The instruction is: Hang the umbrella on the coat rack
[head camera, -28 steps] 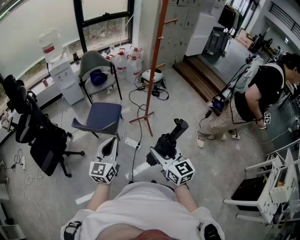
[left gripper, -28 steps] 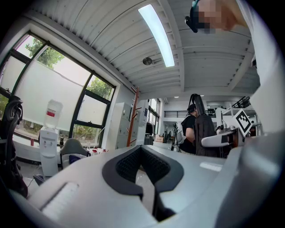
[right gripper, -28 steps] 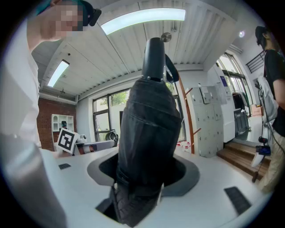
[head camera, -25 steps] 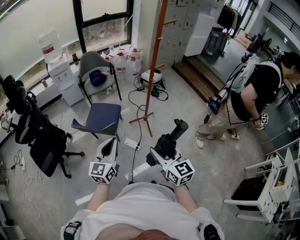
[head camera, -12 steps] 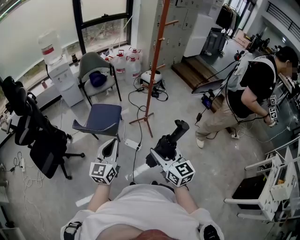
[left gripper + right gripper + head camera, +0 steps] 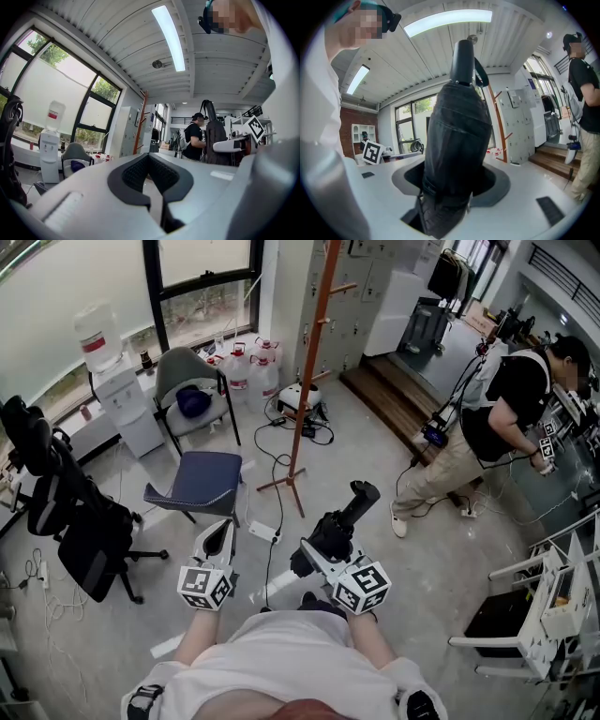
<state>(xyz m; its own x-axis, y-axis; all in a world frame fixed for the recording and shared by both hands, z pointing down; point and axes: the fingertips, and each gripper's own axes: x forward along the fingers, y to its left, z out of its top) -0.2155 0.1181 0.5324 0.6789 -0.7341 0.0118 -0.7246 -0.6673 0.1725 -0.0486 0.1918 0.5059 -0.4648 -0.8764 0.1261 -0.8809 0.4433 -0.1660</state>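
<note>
Grey concrete floor [image 6: 375, 456], office-type room with big windows. One tall orange wooden coat rack [image 6: 305, 381], three chairs [image 6: 202, 479], one white water dispenser [image 6: 114, 390]. Right gripper [image 6: 323, 545] is clamped on the folded black umbrella [image 6: 349, 507], well apart from the rack. Left gripper [image 6: 219, 529] is closed, nothing in it.

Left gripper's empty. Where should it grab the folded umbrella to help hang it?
Probably the bare black handle, coming in from the left gripper's own side. The right gripper is clamped on the umbrella's fabric body, so the handle, pointing towards the coat rack, is the one rigid part sticking out clear. The strap loop beside it looks thin and limp.
</note>
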